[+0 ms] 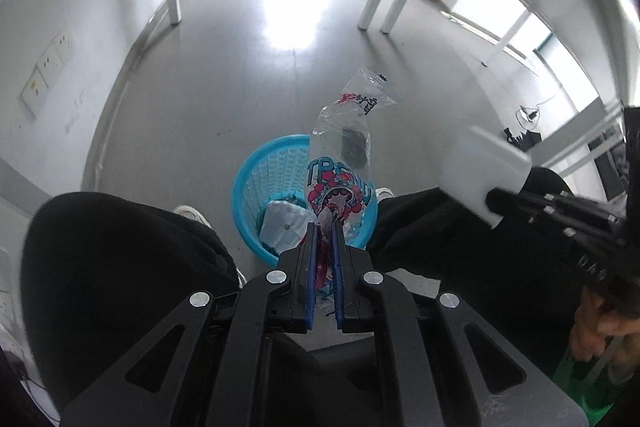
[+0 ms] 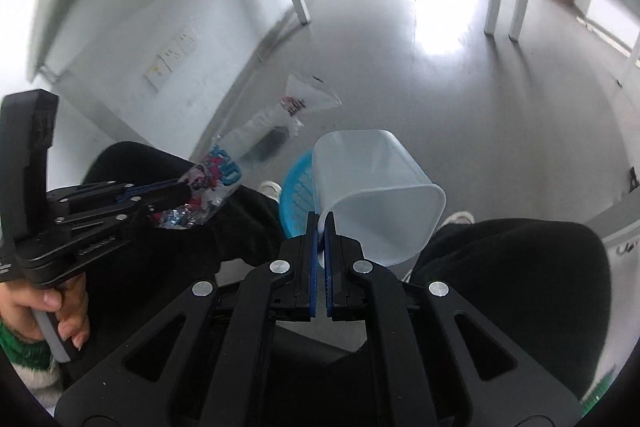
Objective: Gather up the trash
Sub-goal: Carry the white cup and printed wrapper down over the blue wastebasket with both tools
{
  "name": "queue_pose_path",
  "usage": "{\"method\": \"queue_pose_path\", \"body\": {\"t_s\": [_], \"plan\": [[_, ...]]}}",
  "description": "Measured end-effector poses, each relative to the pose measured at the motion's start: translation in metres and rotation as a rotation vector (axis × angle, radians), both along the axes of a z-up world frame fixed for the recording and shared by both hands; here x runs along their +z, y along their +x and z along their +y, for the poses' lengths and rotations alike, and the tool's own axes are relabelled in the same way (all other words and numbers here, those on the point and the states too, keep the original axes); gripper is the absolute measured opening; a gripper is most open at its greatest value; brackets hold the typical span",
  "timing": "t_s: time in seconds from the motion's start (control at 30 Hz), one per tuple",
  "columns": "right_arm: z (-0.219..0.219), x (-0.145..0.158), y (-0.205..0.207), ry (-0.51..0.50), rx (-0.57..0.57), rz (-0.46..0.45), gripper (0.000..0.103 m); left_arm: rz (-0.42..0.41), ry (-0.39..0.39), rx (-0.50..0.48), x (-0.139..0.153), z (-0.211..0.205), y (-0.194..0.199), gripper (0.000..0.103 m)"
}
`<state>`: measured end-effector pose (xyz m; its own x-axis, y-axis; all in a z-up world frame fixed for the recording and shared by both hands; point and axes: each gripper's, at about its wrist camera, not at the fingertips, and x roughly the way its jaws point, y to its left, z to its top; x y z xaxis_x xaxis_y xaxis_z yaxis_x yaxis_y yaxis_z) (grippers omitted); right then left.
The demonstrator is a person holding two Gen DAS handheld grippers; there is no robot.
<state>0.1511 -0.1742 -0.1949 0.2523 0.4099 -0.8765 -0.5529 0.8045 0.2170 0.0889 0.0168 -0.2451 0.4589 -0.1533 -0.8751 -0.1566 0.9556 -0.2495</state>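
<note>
Claws first: your left claw (image 1: 324, 227) is clamped on a clear printed snack wrapper (image 1: 344, 155) that stands up above the blue basket (image 1: 256, 183). Your right claw (image 2: 321, 221) pinches the rim of a white plastic cup (image 2: 376, 183), tilted over that basket on the floor between your knees.

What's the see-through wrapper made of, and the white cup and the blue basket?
The wrapper looks like thin, glossy clear plastic film: it crinkles and the floor shows through. The white cup seems smooth, slightly translucent plastic, though the look leaves that open. The blue basket looks like hard moulded plastic with slotted walls.
</note>
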Motion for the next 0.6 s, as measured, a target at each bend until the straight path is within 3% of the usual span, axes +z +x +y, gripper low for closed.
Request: {"method": "queue_pose_path", "body": {"t_s": [0.13,0.27,0.6], "plan": [[0.009,-0.023,0.015,-0.007,-0.014,0.079,0.002,0.058,-0.044,0.025,-0.015,0.009,0.014,0.006],[0.017,-0.041,0.026,-0.033,-0.028,0.098,0.002,0.100,-0.074,0.054,-0.028,0.014,0.027,0.006],[0.035,-0.086,0.056,-0.092,-0.068,0.179,0.002,0.205,-0.087,0.108,-0.059,0.009,0.052,0.006]]}}
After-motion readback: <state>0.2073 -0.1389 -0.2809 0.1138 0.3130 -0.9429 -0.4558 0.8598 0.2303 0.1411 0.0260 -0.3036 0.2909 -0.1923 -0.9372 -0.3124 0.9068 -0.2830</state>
